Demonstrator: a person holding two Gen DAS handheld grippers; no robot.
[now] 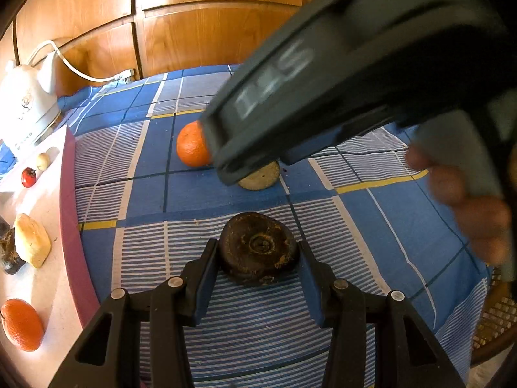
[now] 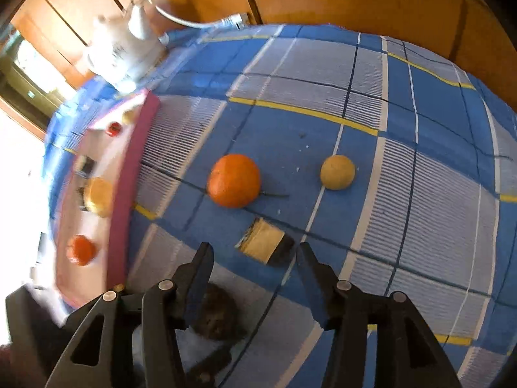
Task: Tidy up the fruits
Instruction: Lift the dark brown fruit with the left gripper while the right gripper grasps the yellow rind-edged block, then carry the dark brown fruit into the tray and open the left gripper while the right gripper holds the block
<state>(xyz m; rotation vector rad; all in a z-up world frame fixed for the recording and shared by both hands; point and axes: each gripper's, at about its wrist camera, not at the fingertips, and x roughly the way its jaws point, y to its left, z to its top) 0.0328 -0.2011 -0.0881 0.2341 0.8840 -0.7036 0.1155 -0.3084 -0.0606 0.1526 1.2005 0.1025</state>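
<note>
A dark brown dried fruit (image 1: 258,247) lies on the blue checked cloth between the fingers of my left gripper (image 1: 257,252), whose pads touch both its sides. It also shows dimly in the right wrist view (image 2: 216,318). An orange (image 1: 191,145) (image 2: 234,180) and a round tan fruit (image 1: 260,177) (image 2: 337,172) lie further out. My right gripper (image 2: 254,252) is open and empty above the cloth, over a flat tan and dark piece (image 2: 265,242). Its body (image 1: 323,97) crosses the left wrist view.
A white tray with a pink rim (image 1: 69,213) (image 2: 124,194) lies at the left, holding an orange (image 1: 22,323), a pale yellow piece (image 1: 31,240), a small red fruit (image 1: 28,177) and a small pale fruit (image 1: 43,160). A white kettle (image 1: 26,106) stands behind it. Wooden cabinets (image 1: 206,32) back the table.
</note>
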